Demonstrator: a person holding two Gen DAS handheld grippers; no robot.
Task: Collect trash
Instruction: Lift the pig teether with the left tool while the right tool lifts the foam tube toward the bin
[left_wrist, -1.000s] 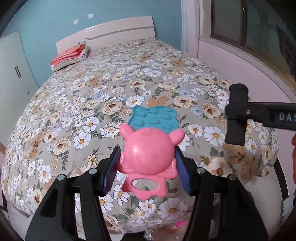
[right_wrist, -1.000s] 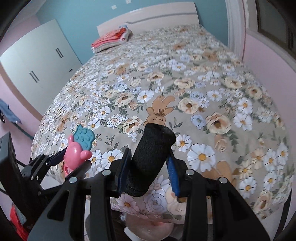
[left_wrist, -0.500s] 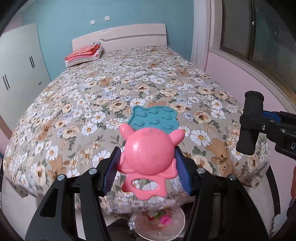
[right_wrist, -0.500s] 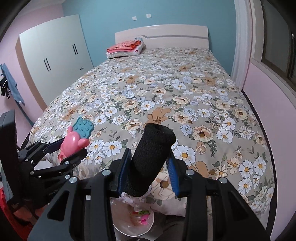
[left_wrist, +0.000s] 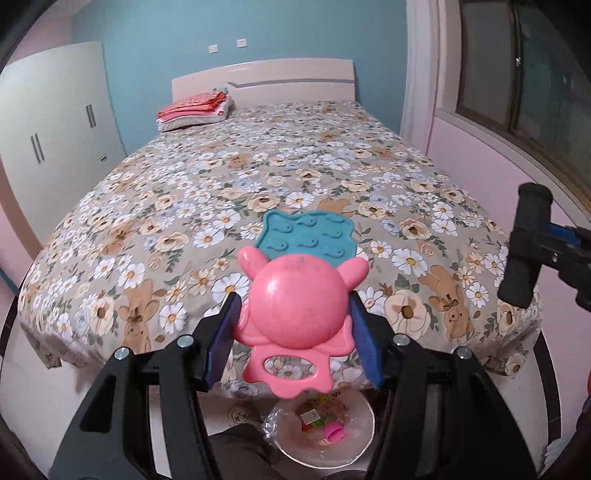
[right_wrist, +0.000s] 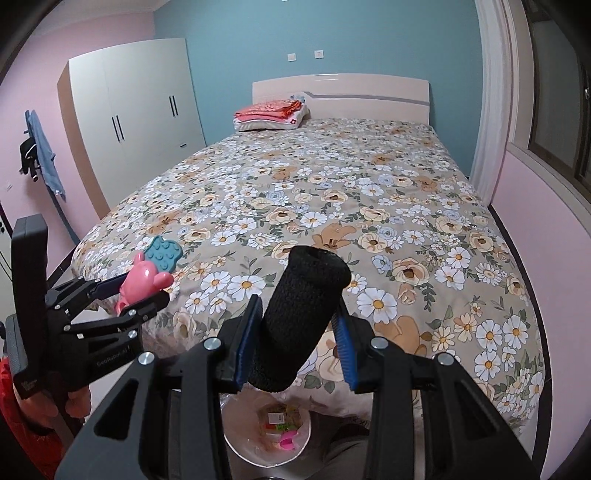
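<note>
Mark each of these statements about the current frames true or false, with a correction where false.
1. The left gripper is shut on a pink toy. True.
2. The right gripper has nothing between its jaws. False: it is shut on a black foam roll.
3. A lined trash bin with bits of litter sits on the floor at the foot of the bed. True.
4. The folded red bedding lies at the foot of the bed. False: it lies up by the headboard.
5. The wardrobe doors are shut. True.
</note>
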